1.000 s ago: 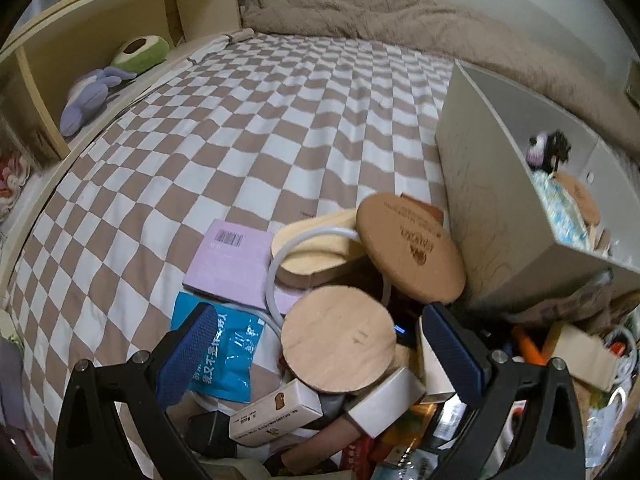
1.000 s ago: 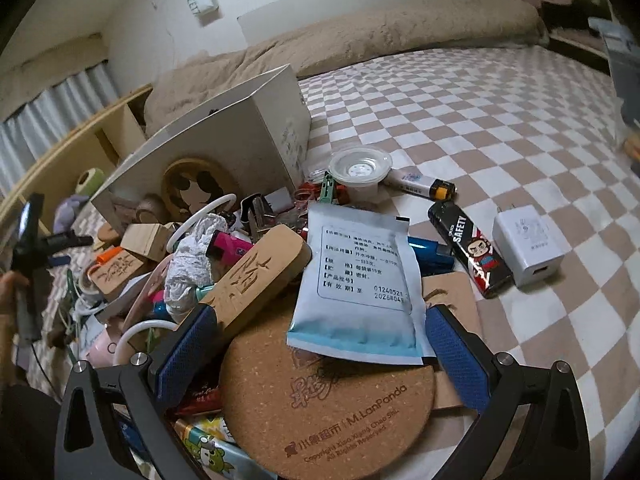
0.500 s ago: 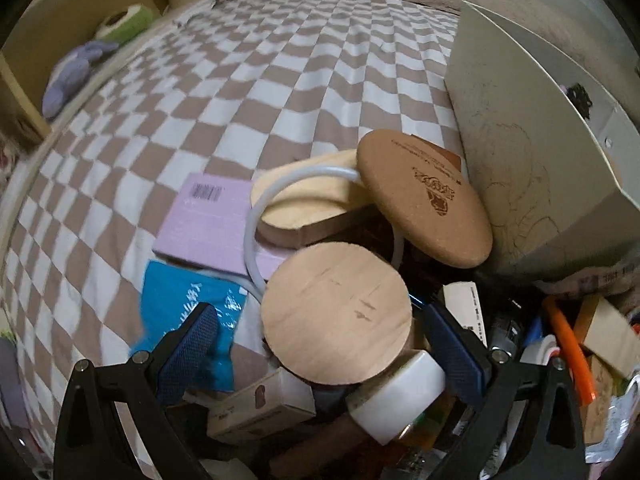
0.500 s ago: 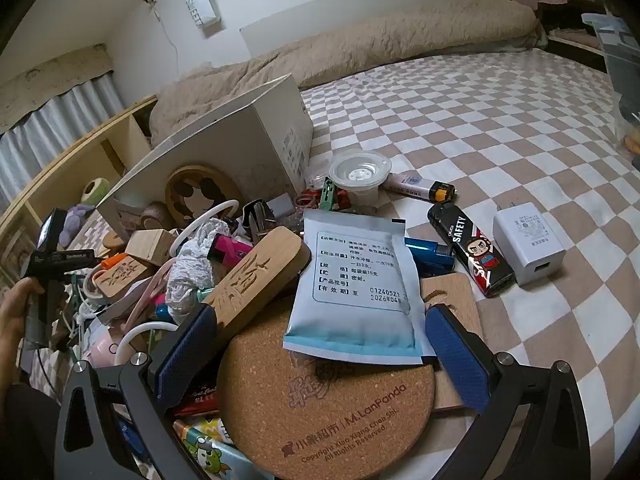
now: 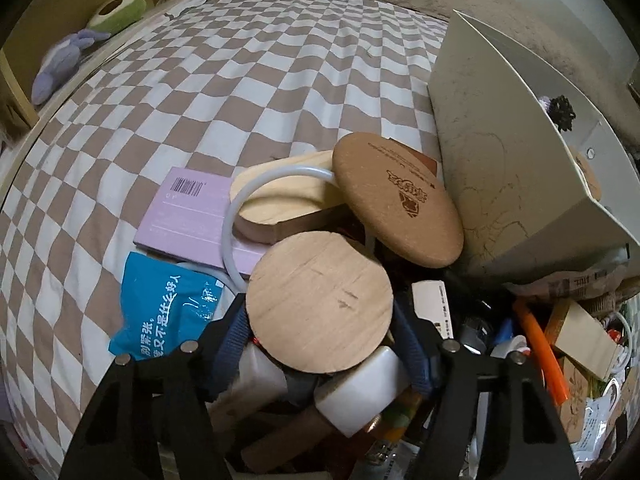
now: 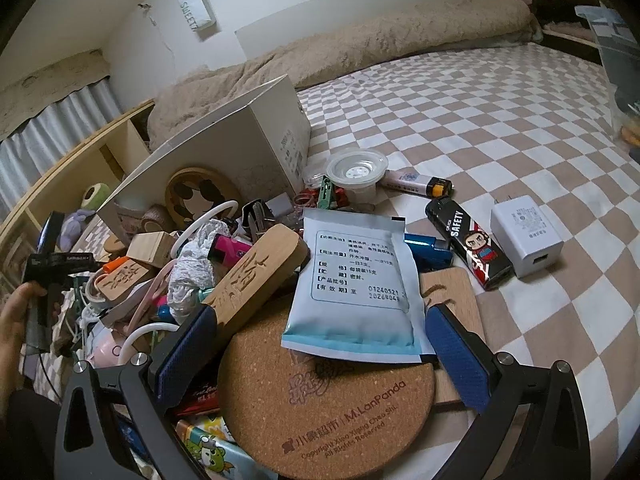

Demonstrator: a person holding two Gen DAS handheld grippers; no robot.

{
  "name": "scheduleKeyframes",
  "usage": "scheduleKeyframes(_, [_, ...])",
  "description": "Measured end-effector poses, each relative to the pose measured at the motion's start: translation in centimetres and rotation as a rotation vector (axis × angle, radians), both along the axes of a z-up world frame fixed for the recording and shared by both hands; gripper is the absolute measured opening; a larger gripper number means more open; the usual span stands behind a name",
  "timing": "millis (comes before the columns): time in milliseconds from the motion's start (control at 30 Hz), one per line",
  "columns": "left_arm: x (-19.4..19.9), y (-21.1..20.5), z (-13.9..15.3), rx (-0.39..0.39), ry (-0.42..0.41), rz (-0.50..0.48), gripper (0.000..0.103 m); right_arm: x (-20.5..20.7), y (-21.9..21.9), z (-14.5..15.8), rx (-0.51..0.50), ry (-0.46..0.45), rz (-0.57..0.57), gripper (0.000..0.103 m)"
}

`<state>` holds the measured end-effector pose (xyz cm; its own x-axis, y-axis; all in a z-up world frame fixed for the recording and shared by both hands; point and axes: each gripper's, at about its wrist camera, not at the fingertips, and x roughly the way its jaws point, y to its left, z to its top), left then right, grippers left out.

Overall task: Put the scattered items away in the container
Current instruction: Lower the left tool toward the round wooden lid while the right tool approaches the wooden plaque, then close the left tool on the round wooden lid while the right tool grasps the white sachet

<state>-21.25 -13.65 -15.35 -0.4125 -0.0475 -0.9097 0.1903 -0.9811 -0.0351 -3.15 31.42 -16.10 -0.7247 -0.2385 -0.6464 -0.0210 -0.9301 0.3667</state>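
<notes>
A heap of small items lies on the checkered bed beside a white box [image 5: 520, 168] tipped on its side, also in the right wrist view [image 6: 240, 140]. My left gripper [image 5: 320, 332] has closed its blue pads on a round pale wooden disc [image 5: 320, 304] atop the heap. A cork coaster [image 5: 396, 200] leans against the box just behind it. My right gripper [image 6: 320, 344] is open, its pads either side of a white-blue medicine sachet [image 6: 356, 284] lying on a round cork coaster [image 6: 324, 400]. The left gripper [image 6: 52, 248] shows far left there.
A purple booklet [image 5: 192, 212], blue packet [image 5: 168, 304], wooden oval box [image 5: 288, 204] and white tube ring lie left of the disc. A black lighter [image 6: 468, 240], white charger [image 6: 528, 236], plastic cup [image 6: 356, 172] and carved wooden block [image 6: 256, 276] surround the sachet. Shelving runs along the bed's left edge.
My left gripper moved down and forward onto the wooden disc and closed its pads on it. The right gripper stayed nearly still, open over the sachet.
</notes>
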Motion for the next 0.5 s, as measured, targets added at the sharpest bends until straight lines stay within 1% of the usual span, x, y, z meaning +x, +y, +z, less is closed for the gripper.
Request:
scheduleKeyframes(133, [0.3, -0.4, 0.3, 0.016, 0.021, 0.021, 0.069, 0.2, 1.3, 0.4, -0.068, -0.016, -0.043, 0.103])
scheduleKeyframes(200, [0.3, -0.8, 0.7, 0.031, 0.037, 0.034, 0.069, 0.1, 2.0, 0.6, -0.067, -0.022, -0.064, 0.103])
scheduleKeyframes(267, [0.5, -1.1, 1.2, 0.043, 0.056, 0.047, 0.069, -0.1, 2.5, 0.9, -0.039, -0.03, -0.073, 0.103])
scheduleKeyframes(300, [0.6, -1.2, 1.5, 0.05, 0.068, 0.053, 0.069, -0.3, 2.6, 1.0, -0.026, -0.033, -0.069, 0.099])
scheduleKeyframes(333, [0.7, -1.3, 1.8, 0.056, 0.077, 0.056, 0.069, -0.4, 2.6, 1.2, -0.015, -0.037, -0.058, 0.091])
scheduleKeyframes(367, [0.7, -1.3, 2.0, 0.063, 0.085, 0.059, 0.069, -0.8, 2.6, 1.2, 0.0, -0.049, -0.04, 0.087])
scheduleKeyframes(400, [0.8, -1.3, 2.2, 0.069, 0.092, 0.059, 0.069, -1.1, 2.5, 1.1, 0.016, -0.067, -0.022, 0.078])
scheduleKeyframes(433, [0.9, -1.2, 2.4, 0.077, 0.1, 0.058, 0.069, -1.6, 2.4, 1.0, 0.03, -0.086, -0.004, 0.074])
scheduleKeyframes(500, [1.0, -1.2, 2.9, 0.096, 0.117, 0.057, 0.069, -2.0, 2.2, 0.9, 0.034, -0.103, 0.024, 0.074])
